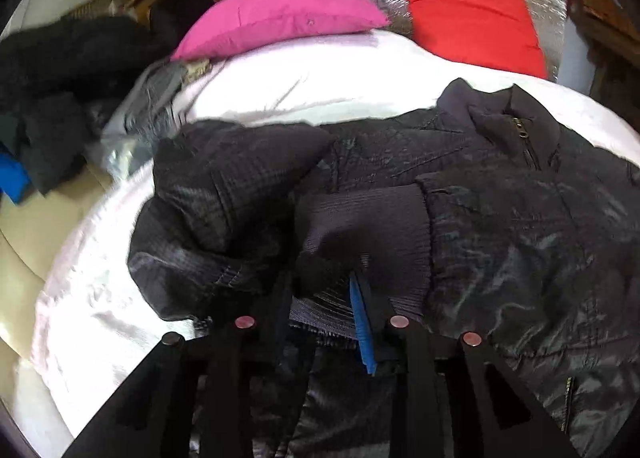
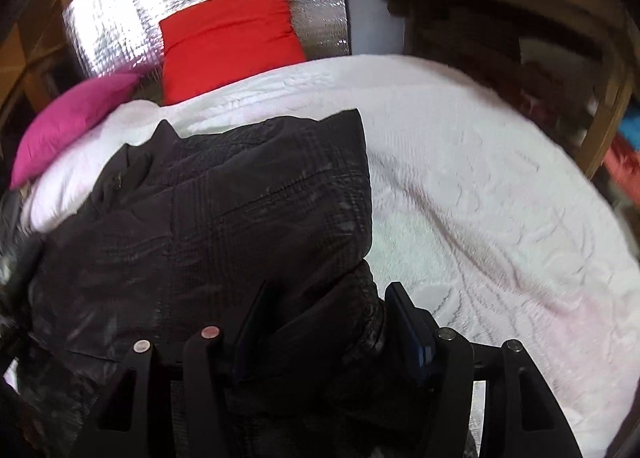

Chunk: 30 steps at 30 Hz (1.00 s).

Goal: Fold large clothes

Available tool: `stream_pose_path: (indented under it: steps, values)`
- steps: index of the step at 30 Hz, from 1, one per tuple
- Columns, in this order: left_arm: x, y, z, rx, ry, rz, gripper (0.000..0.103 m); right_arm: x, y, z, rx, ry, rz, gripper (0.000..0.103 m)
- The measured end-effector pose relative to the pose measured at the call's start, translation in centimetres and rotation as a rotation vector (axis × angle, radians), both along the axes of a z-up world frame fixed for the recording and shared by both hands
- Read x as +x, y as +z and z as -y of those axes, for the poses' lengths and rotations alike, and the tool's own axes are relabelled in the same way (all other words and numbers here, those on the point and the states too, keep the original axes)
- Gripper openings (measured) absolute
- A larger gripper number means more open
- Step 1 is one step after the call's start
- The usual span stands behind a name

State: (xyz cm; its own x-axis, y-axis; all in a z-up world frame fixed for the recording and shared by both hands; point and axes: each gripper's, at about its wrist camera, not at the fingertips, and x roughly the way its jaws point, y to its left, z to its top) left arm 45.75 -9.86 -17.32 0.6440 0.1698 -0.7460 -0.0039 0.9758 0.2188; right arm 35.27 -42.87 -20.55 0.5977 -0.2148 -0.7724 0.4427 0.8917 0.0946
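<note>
We are holding the left gripper (image 1: 320, 298) pinched on the ribbed cuff (image 1: 360, 226) of the black jacket (image 1: 500, 198), its blue pad (image 1: 362, 322) pressing into the knit; the cuff is lying straight ahead of the gripper, with the sleeve (image 1: 224, 186) bunching off to its left and the zip collar (image 1: 524, 130) sitting beyond and to the right. We are keeping the right gripper (image 2: 320, 322) half spread around a thick gather of the same jacket, which is filling the gap between its pads; the jacket's long axis is running from this gripper away toward the red cushion (image 2: 228, 38), so both grippers are working at the end of the jacket farthest from that cushion. The jacket is lying on the white bedspread (image 2: 480, 178), just short of the pink cushion (image 1: 280, 18), which is lying just beside the red one; we are judging that the coming fold means carrying this near end toward the red cushion, the left gripper being nearer the loose sleeve.
</note>
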Motion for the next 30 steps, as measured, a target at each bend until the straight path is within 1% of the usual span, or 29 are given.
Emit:
stream_pose_path:
  steps: [2,3,4,5,6,7,9,10,12,13,14,17,21,24,26,30]
  values:
    - [-1.0,1.2,0.3,0.008,-0.024,0.055,0.050,0.0,0.3,-0.4,-0.028,0.001,-0.005,0.063]
    - [-1.3,1.7,0.4,0.006,-0.029,0.078,0.064,0.0,0.6,-0.6,-0.048,-0.003,-0.007,0.064]
    - [-1.8,2.4,0.5,0.004,-0.034,0.115,0.070,-0.2,1.0,-0.8,-0.071,-0.006,-0.002,0.064]
    - [-2.1,2.8,0.6,0.003,-0.041,0.146,0.070,-0.4,1.5,-1.2,-0.093,-0.002,0.012,0.065]
    - [-2.2,3.0,0.8,0.002,-0.048,0.160,0.071,-0.6,1.9,-1.5,-0.112,0.001,0.025,0.065]
    - [-2.1,3.1,1.1,-0.001,-0.057,0.165,0.071,-0.8,2.4,-2.0,-0.138,0.007,0.043,0.066]
    - [-1.6,2.6,1.4,-0.005,-0.075,0.147,0.072,-1.2,3.2,-2.8,-0.178,0.017,0.067,0.067]
    - [-1.1,1.8,1.6,-0.001,-0.084,0.116,0.073,-1.4,3.6,-3.2,-0.194,0.020,0.080,0.067]
    - [0.0,-0.4,2.3,0.018,-0.100,0.006,0.073,-1.6,4.1,-3.8,-0.224,0.018,0.100,0.067]
    - [0.7,-1.8,2.5,0.027,-0.096,-0.064,0.073,-1.7,4.3,-3.9,-0.235,0.021,0.110,0.067]
    - [0.9,-2.3,2.4,0.020,-0.090,-0.073,0.073,-1.8,4.5,-4.1,-0.243,0.024,0.119,0.067]
    - [0.7,-1.4,2.9,0.029,-0.103,-0.047,0.073,-1.9,4.9,-4.5,-0.248,0.033,0.145,0.067]
    - [0.2,0.2,2.5,-0.027,-0.105,0.015,0.073,-1.3,4.9,-6.0,-0.233,0.088,0.163,0.067]
    - [0.1,0.6,2.2,-0.028,-0.104,0.047,0.073,-0.7,4.5,-7.8,-0.251,0.143,0.163,0.067]
    - [0.2,0.3,2.1,-0.021,-0.100,0.045,0.073,-0.3,4.4,-9.4,-0.279,0.175,0.162,0.067]
    - [0.4,-0.5,2.2,-0.013,-0.093,0.016,0.073,0.0,4.3,-11.0,-0.317,0.203,0.166,0.067]
